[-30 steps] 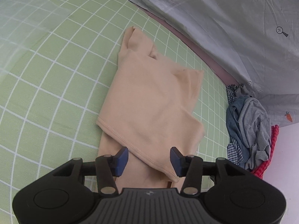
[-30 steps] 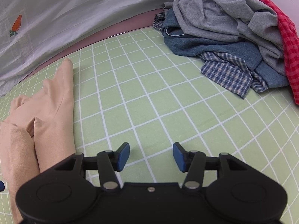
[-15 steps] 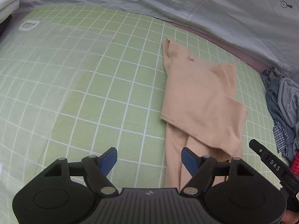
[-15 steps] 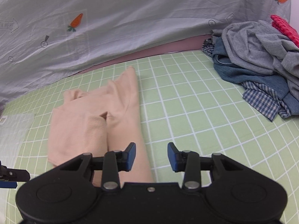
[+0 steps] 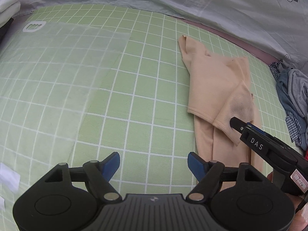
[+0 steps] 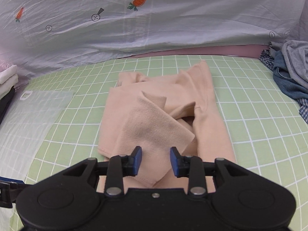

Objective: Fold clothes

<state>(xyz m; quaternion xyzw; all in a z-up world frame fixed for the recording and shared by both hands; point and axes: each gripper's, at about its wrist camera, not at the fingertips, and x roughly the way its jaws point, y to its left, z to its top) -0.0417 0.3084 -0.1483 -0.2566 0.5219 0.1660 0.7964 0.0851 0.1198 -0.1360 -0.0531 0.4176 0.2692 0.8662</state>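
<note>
A beige garment [image 5: 217,88] lies partly folded on the green checked sheet [image 5: 134,88], with one flap folded over its middle [image 6: 154,123]. My left gripper [image 5: 154,162] is open and empty over bare sheet, to the left of the garment. My right gripper [image 6: 156,160] is open, its blue pads either side of the near corner of the folded flap, low over the cloth. The right gripper's finger [image 5: 250,134] also shows in the left wrist view, reaching over the garment's near edge.
A pile of unfolded clothes, grey, blue and plaid [image 6: 290,77], lies at the right. A grey printed sheet [image 6: 154,19] hangs along the back. A clear plastic bag [image 5: 50,73] lies at the left, with folded white and dark items [image 6: 7,84] at the far left.
My left gripper has let go of the garment, opened wide and moved left off it. My right gripper has swung left from bare sheet to over the garment's folded flap.
</note>
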